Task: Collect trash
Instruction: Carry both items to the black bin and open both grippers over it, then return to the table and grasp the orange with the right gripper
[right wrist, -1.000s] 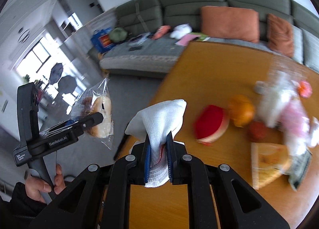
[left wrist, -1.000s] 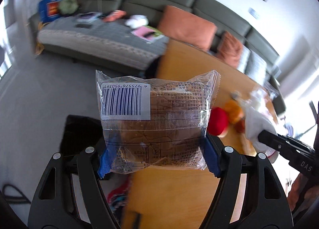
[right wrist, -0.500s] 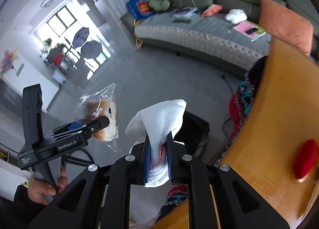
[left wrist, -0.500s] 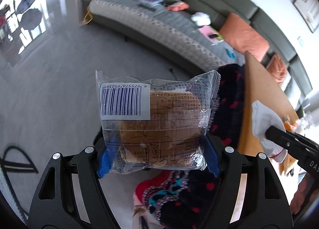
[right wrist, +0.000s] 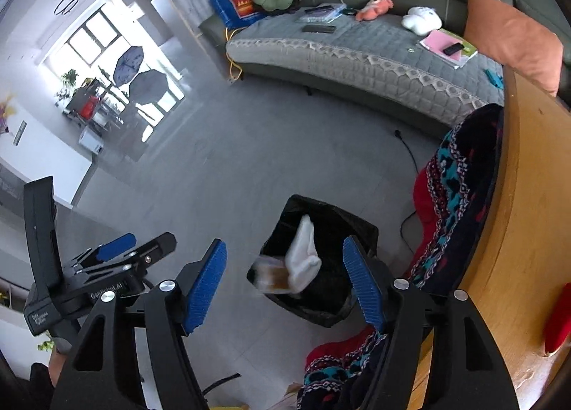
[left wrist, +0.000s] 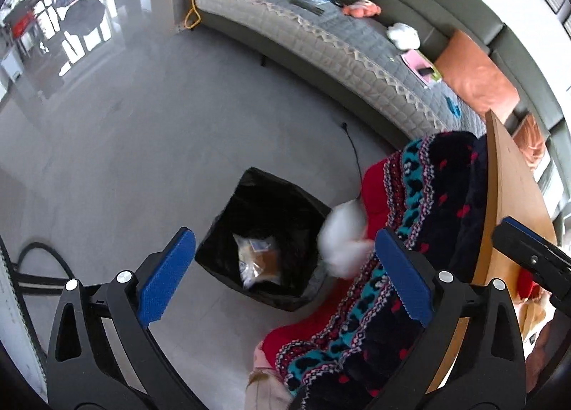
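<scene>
My left gripper (left wrist: 285,267) is black moulded plastic: two broad arms with triangular cut-outs, each studded with round silver screws. My fingers end in ribbed blue pads (left wrist: 167,278), saw-toothed along the edge. My right gripper (right wrist: 283,285) is built the same, blue pads (right wrist: 362,288) on black arms. In the right wrist view, at eight o'clock, the left tool's black body shows small white lettering, too blurred to read, above a dark sleeve cuff (right wrist: 39,372).
</scene>
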A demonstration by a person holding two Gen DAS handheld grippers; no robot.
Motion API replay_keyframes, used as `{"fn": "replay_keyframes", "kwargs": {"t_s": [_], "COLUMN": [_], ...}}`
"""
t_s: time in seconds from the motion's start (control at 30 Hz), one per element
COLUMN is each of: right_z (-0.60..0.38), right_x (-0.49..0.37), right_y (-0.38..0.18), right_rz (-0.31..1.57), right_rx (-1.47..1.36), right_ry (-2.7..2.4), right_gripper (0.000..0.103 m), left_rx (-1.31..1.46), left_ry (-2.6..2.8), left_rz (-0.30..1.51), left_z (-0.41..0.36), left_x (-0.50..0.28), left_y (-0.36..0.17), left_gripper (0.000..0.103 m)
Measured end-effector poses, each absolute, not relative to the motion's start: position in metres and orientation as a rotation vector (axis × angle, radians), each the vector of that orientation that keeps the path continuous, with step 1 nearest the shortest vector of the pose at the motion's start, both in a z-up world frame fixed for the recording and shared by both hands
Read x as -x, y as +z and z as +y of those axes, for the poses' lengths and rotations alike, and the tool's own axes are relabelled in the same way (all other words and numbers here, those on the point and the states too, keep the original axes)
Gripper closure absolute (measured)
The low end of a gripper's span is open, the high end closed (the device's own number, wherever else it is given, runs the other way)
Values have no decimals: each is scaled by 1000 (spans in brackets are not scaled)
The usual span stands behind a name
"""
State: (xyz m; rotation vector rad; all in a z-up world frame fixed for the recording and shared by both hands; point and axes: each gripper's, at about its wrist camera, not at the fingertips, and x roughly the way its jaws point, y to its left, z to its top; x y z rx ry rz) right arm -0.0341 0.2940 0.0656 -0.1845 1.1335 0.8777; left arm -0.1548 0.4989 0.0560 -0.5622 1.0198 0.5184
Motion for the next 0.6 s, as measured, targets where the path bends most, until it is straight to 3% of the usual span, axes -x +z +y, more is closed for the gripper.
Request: {"fn": "replay_keyframes", "kwargs": {"t_s": [0.33,0.6], "right_z": [240,142], "right_x": [31,23], "right_y": [80,98], "right_rz": [1081,1038], "right_rx": [140,62], "right_ry": [834,750], "right_gripper": [34,34], "left_rx": [456,313], "left_ry": [483,354], "left_rz": [973,913], "left_z": [454,358], "left_x": [143,122], "left_y": [84,119], "left_gripper": [6,6]}}
